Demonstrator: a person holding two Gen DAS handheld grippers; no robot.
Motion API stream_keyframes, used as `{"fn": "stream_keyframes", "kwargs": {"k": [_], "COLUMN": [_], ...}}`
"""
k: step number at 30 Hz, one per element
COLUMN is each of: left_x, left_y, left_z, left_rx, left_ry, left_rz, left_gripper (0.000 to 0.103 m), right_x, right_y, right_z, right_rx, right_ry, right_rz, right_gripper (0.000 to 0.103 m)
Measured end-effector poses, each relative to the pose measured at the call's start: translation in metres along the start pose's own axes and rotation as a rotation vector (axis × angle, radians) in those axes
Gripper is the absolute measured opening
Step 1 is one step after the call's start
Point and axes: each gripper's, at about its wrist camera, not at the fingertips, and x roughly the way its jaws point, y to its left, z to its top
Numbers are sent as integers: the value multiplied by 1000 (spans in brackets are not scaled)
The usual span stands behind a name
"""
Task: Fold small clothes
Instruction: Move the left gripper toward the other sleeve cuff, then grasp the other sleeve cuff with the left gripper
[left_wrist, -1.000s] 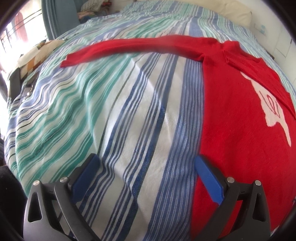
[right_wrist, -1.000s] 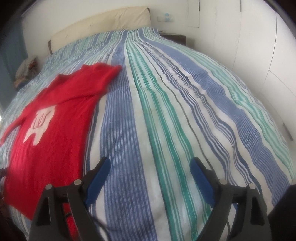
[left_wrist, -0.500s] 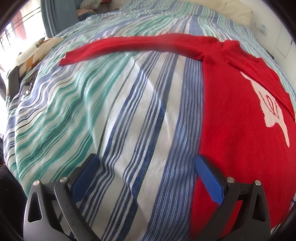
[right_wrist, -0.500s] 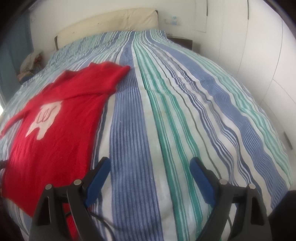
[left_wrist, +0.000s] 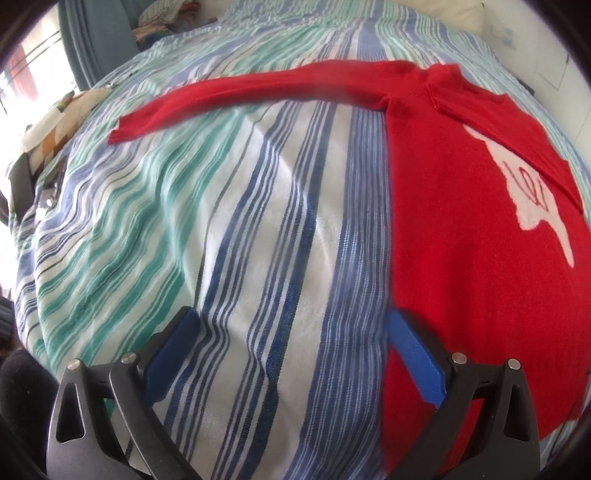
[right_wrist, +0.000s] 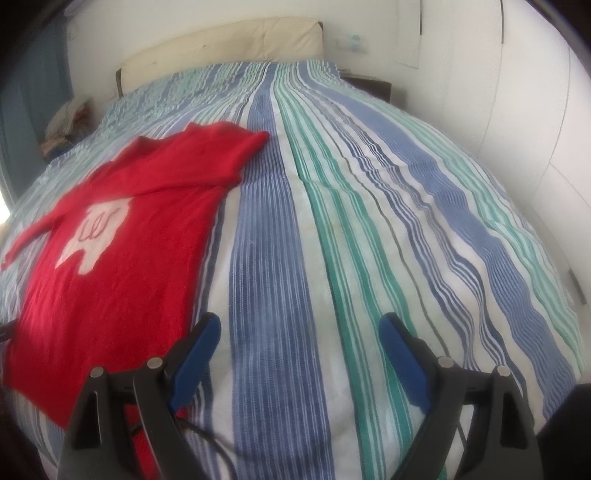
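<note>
The red sweater (left_wrist: 461, 229) lies flat on the striped bed (left_wrist: 240, 258) between my two hands, body running from me toward the headboard, one sleeve (left_wrist: 258, 96) stretched out leftward across the stripes and the other already folded over the chest. My left tongs (left_wrist: 291, 354) hang wide open and empty with the right finger over the sweater's left edge, so I judge that hand nearer the outstretched sleeve. My right tongs (right_wrist: 299, 354) gape, empty, over bare bedspread just right of the hem.

left hand-held gripper (left_wrist: 291, 347): spread wide, empty | red sweater (left_wrist: 461, 229): flat on striped bedspread (left_wrist: 221, 221)
</note>
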Motion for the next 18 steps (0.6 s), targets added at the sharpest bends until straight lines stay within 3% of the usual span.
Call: {"fn": "stream_keyframes", "kwargs": {"k": [3, 6, 10, 14, 16, 18], "left_x": [-17, -25, -11, 27, 44, 59], "left_y": [22, 59, 140, 228, 255, 263], "left_z": [15, 48, 98, 129, 134, 139], "left_rx": [-68, -144, -319, -566, -656, -680], "left_ry": [-18, -40, -52, -25, -11, 3], "left_rz": [-130, -204, -212, -130, -103, -126], "left_gripper": [102, 102, 102, 101, 101, 100], "right_x": [-5, -7, -5, -7, -6, -6], "right_y": [0, 0, 0, 2, 3, 4], "right_z": [1, 0, 2, 3, 2, 1], "right_rx": [-10, -18, -8, -11, -18, -27], "right_ry": [-16, -20, -21, -29, -25, -21], "right_rz": [-1, 1, 9, 12, 10, 6], "right_gripper": [87, 87, 87, 87, 87, 87]}}
